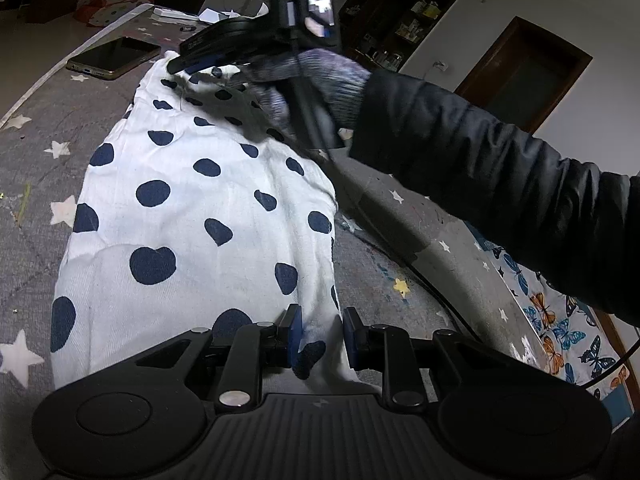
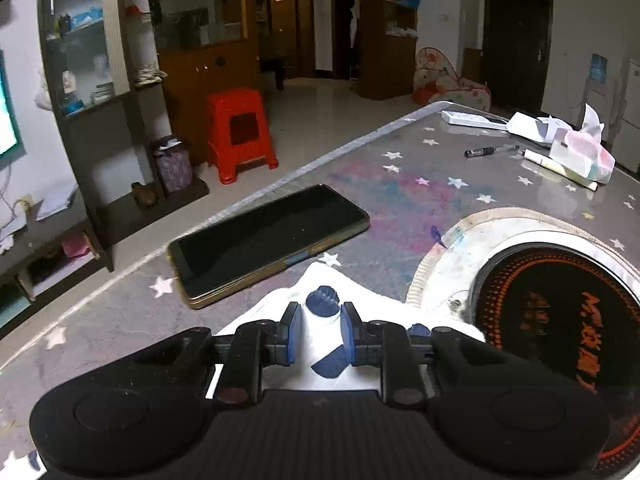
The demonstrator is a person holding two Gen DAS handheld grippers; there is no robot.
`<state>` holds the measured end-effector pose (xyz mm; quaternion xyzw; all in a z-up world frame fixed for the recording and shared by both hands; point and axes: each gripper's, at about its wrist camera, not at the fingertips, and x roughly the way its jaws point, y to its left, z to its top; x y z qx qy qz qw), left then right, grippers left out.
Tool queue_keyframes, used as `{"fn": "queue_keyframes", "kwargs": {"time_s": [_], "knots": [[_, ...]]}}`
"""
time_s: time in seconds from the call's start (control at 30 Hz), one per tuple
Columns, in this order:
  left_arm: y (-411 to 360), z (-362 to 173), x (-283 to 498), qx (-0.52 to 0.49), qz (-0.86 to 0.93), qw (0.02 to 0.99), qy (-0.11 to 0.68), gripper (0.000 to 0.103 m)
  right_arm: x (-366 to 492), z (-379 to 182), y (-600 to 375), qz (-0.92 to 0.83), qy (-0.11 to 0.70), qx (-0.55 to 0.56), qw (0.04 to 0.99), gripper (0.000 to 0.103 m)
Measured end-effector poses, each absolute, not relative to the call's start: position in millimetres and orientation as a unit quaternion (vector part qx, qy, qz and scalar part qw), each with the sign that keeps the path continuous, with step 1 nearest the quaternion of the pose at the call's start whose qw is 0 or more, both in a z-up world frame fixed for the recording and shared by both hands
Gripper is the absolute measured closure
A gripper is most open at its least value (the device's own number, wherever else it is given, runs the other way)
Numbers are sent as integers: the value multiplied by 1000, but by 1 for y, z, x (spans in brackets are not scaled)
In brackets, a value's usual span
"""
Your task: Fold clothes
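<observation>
The left gripper (image 1: pixel 322 338) is clenching the near edge of the white polka-dot garment (image 1: pixel 200 216), cloth bunched between its blue pads (image 1: pixel 295 334). The right gripper (image 2: pixel 320 334) is pinching the far corner of the same garment (image 2: pixel 320 280), its jaws closed on the fabric. The garment is lying stretched between them on the grey star-patterned table cover (image 1: pixel 36 152). A dark phone (image 2: pixel 268 244) is lying just beyond the held corner, and a round cooktop (image 2: pixel 560 320) is sitting to the right of it
</observation>
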<state>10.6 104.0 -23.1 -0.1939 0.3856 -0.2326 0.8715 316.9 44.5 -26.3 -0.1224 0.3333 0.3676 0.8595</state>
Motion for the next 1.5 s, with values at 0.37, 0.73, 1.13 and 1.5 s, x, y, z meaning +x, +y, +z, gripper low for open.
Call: {"fn": "queue_keyframes", "kwargs": {"time_s": [0.37, 0.73, 1.13, 1.5], "knots": [[103, -19, 10, -194, -225, 874, 385, 78, 287, -1, 25, 398, 335, -149, 841, 81], [122, 3, -15, -191, -186, 895, 357, 73, 175, 11, -31, 458, 348, -181, 797, 69], [164, -10, -41, -250, -114, 889, 365, 76, 86, -9, -72, 483, 342, -195, 782, 68], [152, 6, -64, -223, -113, 904, 346, 76, 28, 9, -75, 542, 312, -176, 760, 68]]}}
